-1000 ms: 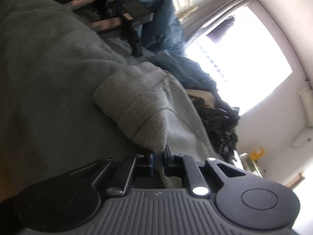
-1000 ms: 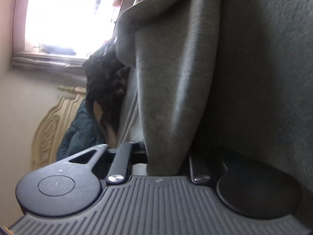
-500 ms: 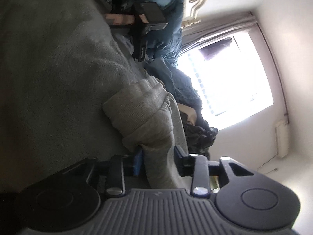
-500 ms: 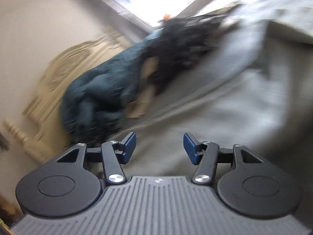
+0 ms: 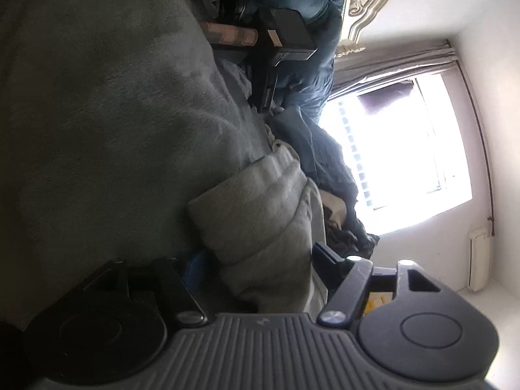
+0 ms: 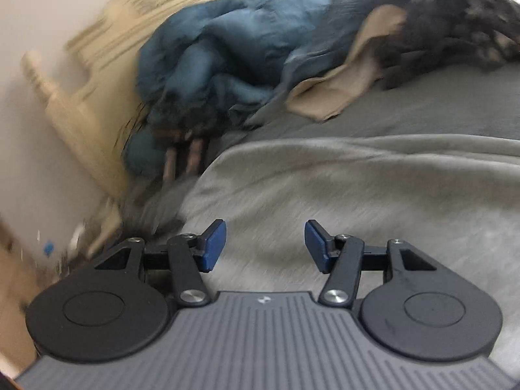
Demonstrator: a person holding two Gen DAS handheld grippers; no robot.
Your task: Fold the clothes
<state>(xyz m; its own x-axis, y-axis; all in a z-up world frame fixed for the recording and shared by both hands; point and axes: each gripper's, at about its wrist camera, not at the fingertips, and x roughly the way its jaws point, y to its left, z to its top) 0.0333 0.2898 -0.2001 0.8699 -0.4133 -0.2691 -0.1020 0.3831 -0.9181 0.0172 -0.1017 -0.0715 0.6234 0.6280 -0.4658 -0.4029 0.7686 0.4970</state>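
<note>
The grey sweatshirt (image 5: 260, 227) is lying on the bed (image 6: 438, 104), its ribbed cuff end bunched into a thick roll that is sitting between the fingers of the left hand-held gripper (image 5: 256, 256) — the jaws are standing wide apart around the cloth, not pinching it. The right hand-held gripper (image 6: 265, 243) is hovering just above a flat stretch of the same grey fabric (image 6: 357, 188), its blue pads spread and holding nothing. A heap of other clothes (blue, tan and dark pieces) (image 6: 243, 48) is lying further up the bed by the headboard (image 6: 65, 97). Whether the left is letting the cuff go or about to take it, the pictures are not settling. Either way, good folding here is depending on keeping the roll from springing open: any grip is wanting to take both layers deep between the pads, and the fold edge is needing to lie straight and smooth — no trapped bunching beneath.
</note>
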